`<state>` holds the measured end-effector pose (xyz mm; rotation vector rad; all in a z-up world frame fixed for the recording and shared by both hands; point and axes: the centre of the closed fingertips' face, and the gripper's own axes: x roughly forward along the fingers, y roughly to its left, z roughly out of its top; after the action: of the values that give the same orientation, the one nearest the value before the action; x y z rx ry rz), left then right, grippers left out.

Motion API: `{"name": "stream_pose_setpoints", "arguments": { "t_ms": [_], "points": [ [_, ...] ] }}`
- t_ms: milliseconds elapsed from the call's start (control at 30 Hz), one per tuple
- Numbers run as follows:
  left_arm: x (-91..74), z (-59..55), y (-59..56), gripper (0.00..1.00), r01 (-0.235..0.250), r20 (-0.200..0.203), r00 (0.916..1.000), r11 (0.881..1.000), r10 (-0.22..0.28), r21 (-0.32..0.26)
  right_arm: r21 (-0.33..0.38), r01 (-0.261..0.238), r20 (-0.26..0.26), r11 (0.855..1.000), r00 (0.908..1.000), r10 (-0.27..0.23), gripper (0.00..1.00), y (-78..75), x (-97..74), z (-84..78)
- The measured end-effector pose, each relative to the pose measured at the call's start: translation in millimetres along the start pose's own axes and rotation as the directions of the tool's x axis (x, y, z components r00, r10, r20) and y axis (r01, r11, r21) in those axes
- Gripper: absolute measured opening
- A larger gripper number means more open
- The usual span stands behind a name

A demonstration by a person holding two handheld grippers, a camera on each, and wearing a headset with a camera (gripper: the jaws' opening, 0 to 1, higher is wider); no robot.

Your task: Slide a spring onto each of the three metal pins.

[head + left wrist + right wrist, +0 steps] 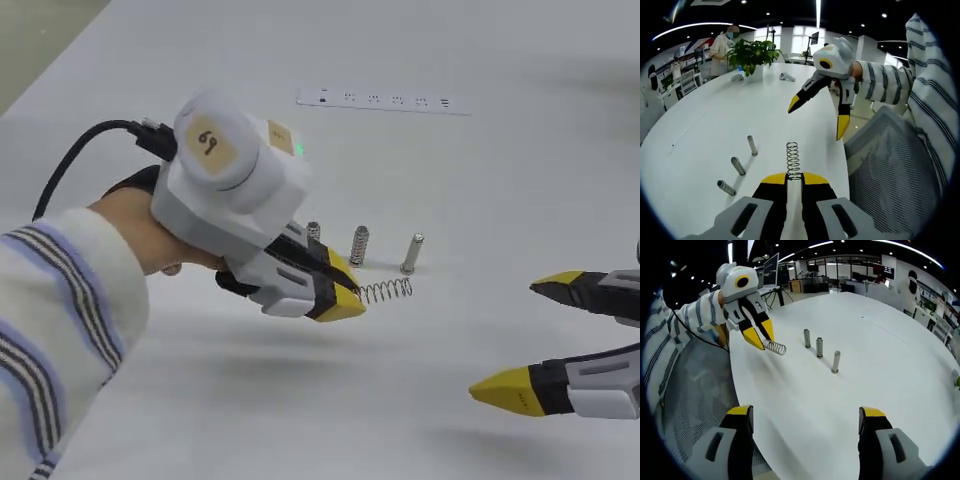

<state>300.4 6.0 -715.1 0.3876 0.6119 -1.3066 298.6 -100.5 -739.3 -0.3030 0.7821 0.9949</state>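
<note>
Pinches the spring [793, 159] by one end in the left claw [794, 176], close to the bare pin [412, 253], with the right claw [805, 412] spread and well apart. Looks light, thin and bendy, apt to flick out; probably best gripped gently at the end coils, leaving the far mouth open.

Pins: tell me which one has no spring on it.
The smooth pin at the row's end nearest the right gripper; the middle pin and the far pin both wear coiled springs.
</note>
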Motion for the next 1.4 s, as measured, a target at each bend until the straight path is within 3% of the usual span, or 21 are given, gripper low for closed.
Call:
{"name": "stream_pose_setpoints", "arguments": {
  "t_ms": [400, 600, 933, 1100, 1400],
  "points": [
    [-17.4, -10.1, -0.3, 0.02, -0.040, -0.010, 0.9992, 0.999, 0.040, -0.015, -0.008, 0.000, 0.003, 1.000, 1.0000, 0.000, 0.85, 1.3, -0.6, 2.0],
    [-30.2, -9.8, -3.3, 0.02, -0.053, -0.011, 0.9985, 0.999, 0.053, 0.014, -0.006, -0.013, 0.021, 1.000, 0.9997, 0.013, 0.81, 2.5, -3.3, 2.2],
    [-32.5, -17.2, -3.6, 0.02, -0.044, -0.055, 0.9974, 0.998, 0.046, 0.038, -0.025, -0.051, 0.031, 0.998, 0.9982, 0.052, 0.75, 8.5, 1.5, 0.8],
    [-30.0, -21.0, -3.8, 0.02, -0.031, -0.072, 0.9968, 0.999, 0.034, 0.039, -0.062, -0.077, 0.078, 0.995, 0.9935, 0.082, 0.74, 13.9, 4.2, 11.6],
    [-28.1, -13.9, -5.7, 0.02, -0.019, -0.060, 0.9980, 0.999, 0.022, 0.044, -0.115, -0.163, 0.134, 0.980, 0.9750, 0.178, 0.62, 30.7, 8.8, 25.8]
  ]
}}
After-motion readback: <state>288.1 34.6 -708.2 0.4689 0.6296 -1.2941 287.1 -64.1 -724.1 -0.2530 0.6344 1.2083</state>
